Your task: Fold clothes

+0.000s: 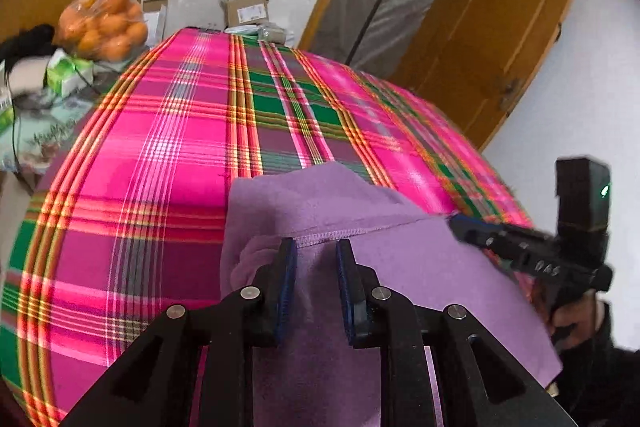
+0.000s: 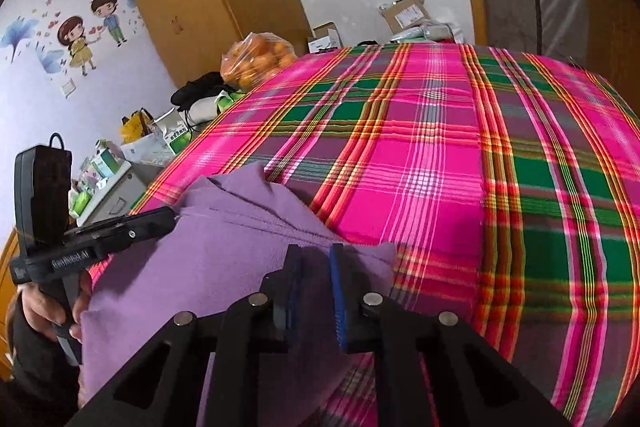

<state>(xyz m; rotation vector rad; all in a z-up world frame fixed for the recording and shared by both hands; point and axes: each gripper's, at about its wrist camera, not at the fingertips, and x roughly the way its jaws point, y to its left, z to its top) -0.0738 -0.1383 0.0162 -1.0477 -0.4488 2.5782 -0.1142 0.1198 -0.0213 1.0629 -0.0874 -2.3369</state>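
A purple fleece garment [image 1: 400, 267] [image 2: 192, 267] lies at the near edge of a bed covered by a pink, green and red plaid sheet [image 1: 160, 147] [image 2: 440, 167]. My left gripper [image 1: 316, 247] is shut on the garment at its stitched hem, with cloth filling the narrow gap between the blue pads. It also shows in the right wrist view as the left gripper [image 2: 172, 217], tip at the garment's left edge. My right gripper [image 2: 316, 251] is shut on the garment near its right corner. In the left wrist view the right gripper [image 1: 456, 223] meets the cloth's right edge.
A bag of oranges [image 1: 104, 23] [image 2: 260, 61] and clutter sit on a bedside table [image 2: 112, 179] left of the bed. Cardboard boxes [image 1: 246, 11] stand at the far end. A wooden door [image 1: 500, 39] is at the right and a wardrobe [image 2: 192, 7] at the back left.
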